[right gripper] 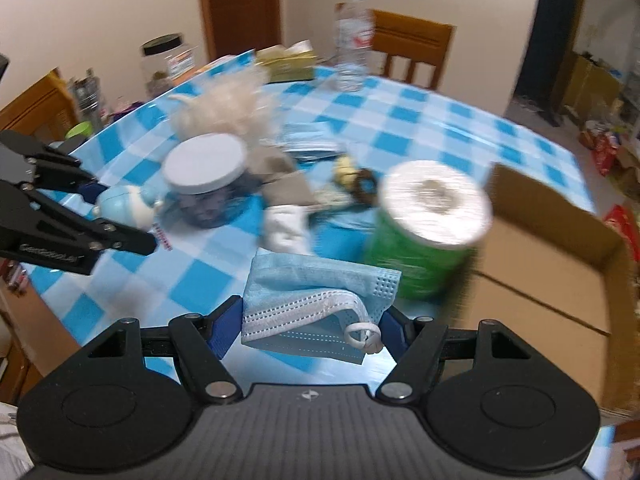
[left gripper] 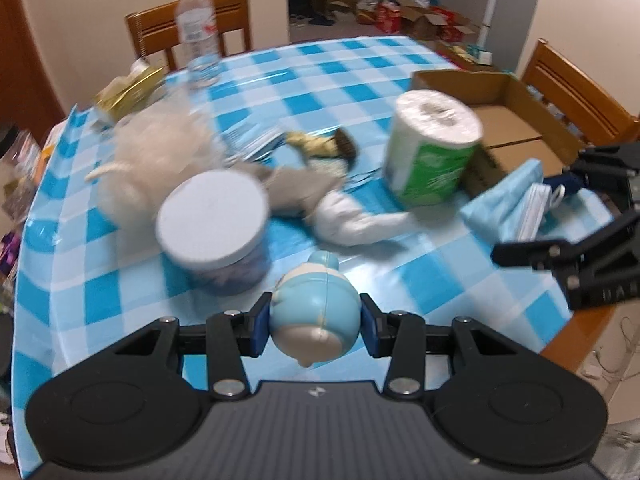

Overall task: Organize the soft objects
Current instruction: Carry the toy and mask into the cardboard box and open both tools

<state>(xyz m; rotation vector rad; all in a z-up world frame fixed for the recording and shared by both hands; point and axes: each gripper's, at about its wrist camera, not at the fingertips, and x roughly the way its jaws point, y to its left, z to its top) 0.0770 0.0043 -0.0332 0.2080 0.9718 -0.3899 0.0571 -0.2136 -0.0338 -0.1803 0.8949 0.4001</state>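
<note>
We hold round blue-and-white squishy toy (left gripper: 314,312) in left gripper (left gripper: 314,322), jaws pinching its sides above near desk edge; squeeze may pop it free. Right gripper (right gripper: 310,330) jaws clamp folded blue face mask (right gripper: 316,300); loose fabric may slip before open cardboard box (right gripper: 552,264) at right edge. Blue-checked desk (left gripper: 360,76) cluttered; wooden chairs (left gripper: 192,28) behind.

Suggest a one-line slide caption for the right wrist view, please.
Right gripper holding a blue face mask above the checked tablecloth, beside a toilet roll.
</note>
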